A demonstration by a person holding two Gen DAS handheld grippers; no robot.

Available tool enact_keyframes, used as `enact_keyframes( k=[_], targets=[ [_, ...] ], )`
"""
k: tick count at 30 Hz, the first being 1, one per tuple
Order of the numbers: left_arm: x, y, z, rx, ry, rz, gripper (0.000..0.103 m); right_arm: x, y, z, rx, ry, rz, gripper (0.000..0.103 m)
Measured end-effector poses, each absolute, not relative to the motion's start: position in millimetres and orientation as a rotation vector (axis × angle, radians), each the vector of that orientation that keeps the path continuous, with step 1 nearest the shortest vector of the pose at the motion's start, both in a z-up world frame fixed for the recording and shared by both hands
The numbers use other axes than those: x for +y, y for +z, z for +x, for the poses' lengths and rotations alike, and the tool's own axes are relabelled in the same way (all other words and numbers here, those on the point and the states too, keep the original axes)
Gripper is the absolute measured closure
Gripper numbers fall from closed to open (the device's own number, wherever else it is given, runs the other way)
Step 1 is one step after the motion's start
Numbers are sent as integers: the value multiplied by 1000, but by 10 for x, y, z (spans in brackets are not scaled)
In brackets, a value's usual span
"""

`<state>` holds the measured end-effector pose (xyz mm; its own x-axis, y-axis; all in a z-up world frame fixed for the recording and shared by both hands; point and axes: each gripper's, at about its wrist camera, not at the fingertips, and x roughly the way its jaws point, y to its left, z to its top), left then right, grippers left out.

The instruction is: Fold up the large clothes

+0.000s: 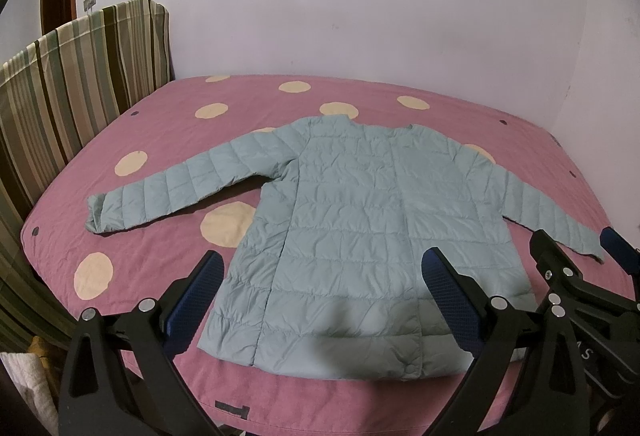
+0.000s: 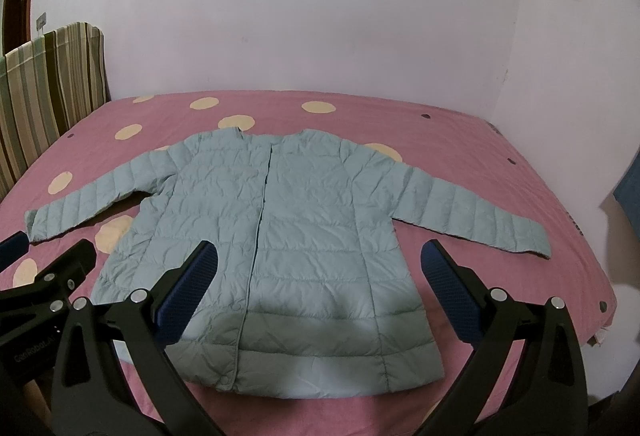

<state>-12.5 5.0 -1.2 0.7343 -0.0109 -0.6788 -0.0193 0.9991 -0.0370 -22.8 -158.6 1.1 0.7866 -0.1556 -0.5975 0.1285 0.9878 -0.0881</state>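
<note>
1. The pale blue-green quilted puffer jacket [image 1: 340,220] lies flat, front up, on the pink bed cover with cream dots [image 1: 168,140], sleeves spread left and right.
2. It looks light, soft and slippery; thin shell fabric may slide from a pinch.
3. Left claw [image 1: 324,276] and right claw [image 2: 320,268] hover spread wide, empty, above the near hem.
4. Cuffs or hem corners seem the best grips.
</note>
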Motion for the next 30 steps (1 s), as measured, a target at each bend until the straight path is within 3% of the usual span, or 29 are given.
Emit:
enact_keyframes(
  k=[17, 30],
  targets=[
    [182, -353, 157, 811, 20, -60, 5, -1737, -222, -1, 711, -132, 4, 2],
    [1260, -1251, 845, 926, 310, -178, 5, -3766, -779, 337, 690, -394, 390, 5]
  ],
)
